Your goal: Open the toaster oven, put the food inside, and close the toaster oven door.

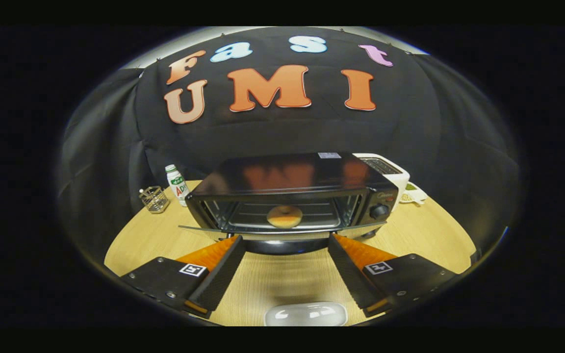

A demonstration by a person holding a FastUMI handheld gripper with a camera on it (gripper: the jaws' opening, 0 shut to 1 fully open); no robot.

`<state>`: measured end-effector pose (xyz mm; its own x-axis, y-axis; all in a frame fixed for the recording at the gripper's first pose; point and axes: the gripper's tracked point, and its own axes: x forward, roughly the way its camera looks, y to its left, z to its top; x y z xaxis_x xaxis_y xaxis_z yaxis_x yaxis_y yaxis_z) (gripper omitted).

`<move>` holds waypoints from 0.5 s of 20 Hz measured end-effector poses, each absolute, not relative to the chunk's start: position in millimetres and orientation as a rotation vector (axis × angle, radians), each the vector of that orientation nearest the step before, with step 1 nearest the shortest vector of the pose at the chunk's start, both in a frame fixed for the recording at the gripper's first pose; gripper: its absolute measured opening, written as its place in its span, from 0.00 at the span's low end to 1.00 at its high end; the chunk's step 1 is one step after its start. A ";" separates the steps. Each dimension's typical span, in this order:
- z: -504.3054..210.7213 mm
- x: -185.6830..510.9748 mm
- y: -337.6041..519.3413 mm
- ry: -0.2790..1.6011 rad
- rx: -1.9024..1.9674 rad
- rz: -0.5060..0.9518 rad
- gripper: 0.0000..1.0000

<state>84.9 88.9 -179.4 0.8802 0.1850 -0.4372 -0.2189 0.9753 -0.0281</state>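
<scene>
Nearest the camera, a white dish [306, 314] sits on the wooden table [282, 284] between the fingers of the gripper [285, 245], which are spread wide apart and hold nothing. Just beyond them stands the toaster oven [290, 196] with its door [282, 229] lowered flat, and a round bun [284, 216] lies on the rack inside. Left of the oven stand a small bottle [177, 184] and a wire basket [154, 199]; behind its right side is a white toaster [391, 170].
</scene>
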 end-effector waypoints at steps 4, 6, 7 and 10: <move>-168.5 104.9 104.2 0.411 -0.068 0.224 1.00; -161.0 110.3 110.6 0.391 -0.059 0.228 1.00; -158.7 111.5 112.6 0.383 -0.057 0.230 1.00; -147.4 109.1 115.4 0.376 -0.047 0.229 1.00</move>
<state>109.1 115.4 -147.4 0.9048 0.2130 -0.3688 -0.2303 0.9731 -0.0029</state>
